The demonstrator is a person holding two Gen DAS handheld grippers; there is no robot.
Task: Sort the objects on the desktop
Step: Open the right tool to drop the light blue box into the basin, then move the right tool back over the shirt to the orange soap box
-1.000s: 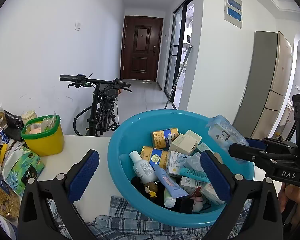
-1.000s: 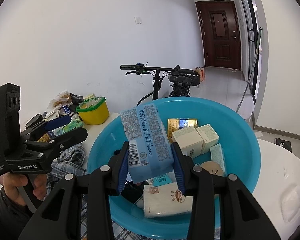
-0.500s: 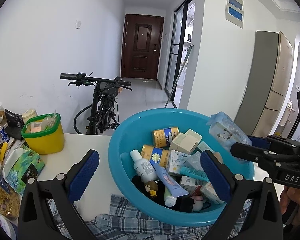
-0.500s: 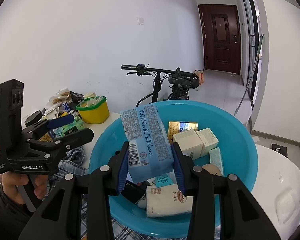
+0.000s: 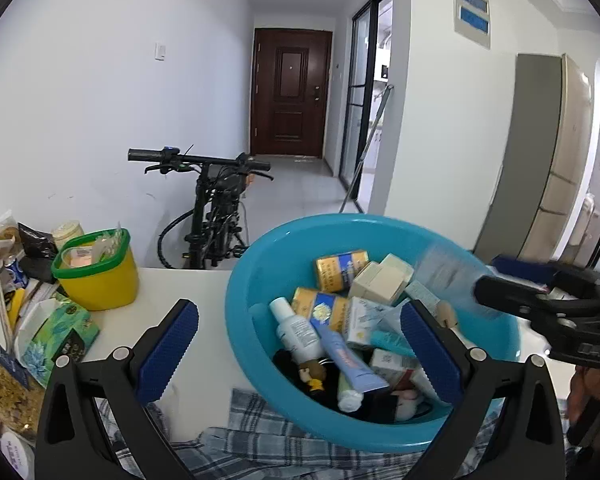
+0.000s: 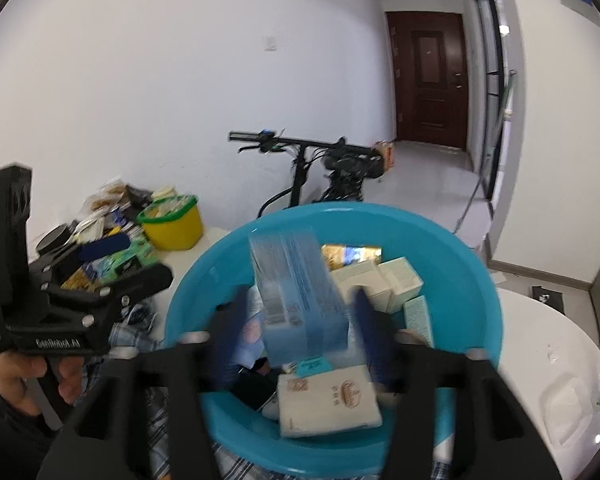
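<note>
A tub (image 5: 100, 280) stands left of the basin (image 5: 260, 280) on the table (image 5: 188, 292).

We are noting a turquoise basin (image 5: 252, 280), yellow tub (image 5: 100, 284) with green rim, blue-grey checked cloth (image 5: 256, 432), white counter (image 5: 188, 292).

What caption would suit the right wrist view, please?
Right hand-held gripper opening, blue tissue pack between its jaws over the blue basin.
</note>
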